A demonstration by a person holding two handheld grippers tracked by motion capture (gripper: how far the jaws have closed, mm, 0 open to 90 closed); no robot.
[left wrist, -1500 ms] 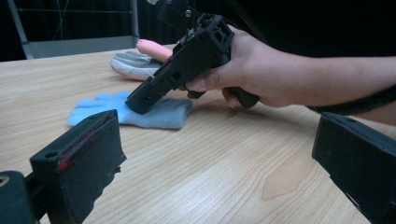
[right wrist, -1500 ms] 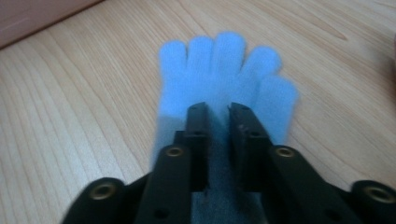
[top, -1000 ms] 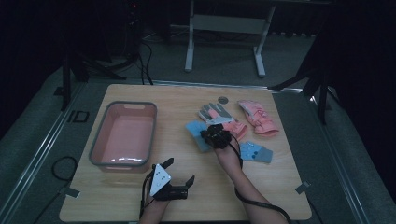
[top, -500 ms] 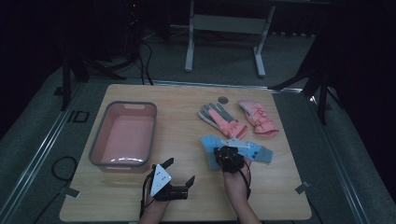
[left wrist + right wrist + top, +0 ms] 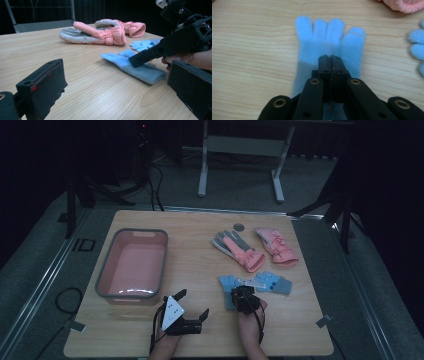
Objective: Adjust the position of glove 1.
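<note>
A: Four gloves lie out on the wooden desk (image 5: 200,270), and none of them sits in the pink plastic tub with the grey rim (image 5: 105,285) near the desk's left edge, so by my reading the sorting has hardly begun.

B: Which one is being worked on?

A: The light-blue knitted glove (image 5: 322,47) nearest the front edge, right of the middle. The right gripper (image 5: 243,298) is over its cuff end. In the right gripper view the jaws are pressed together with the glove directly beneath them; I cannot make out whether a pinch of fabric is caught between them. The glove lies flat, fingers spread, pointing away from the person.

B: And its partner?

A: The second light-blue knitted glove (image 5: 272,282) lies just beside it, toward the right edge. Farther back are the padded pink-and-grey winter glove (image 5: 237,247) and the padded pink winter glove (image 5: 276,245), close together and untouched.

B: What about the other hand?

A: The left gripper (image 5: 192,312) rests near the front edge, just right of the tub's near corner, its jaws spread wide with nothing in them.

B: So what remains?

A: Nearly everything, I judge: lift this blue glove, carry it where it belongs, then deal with the other three.
</note>
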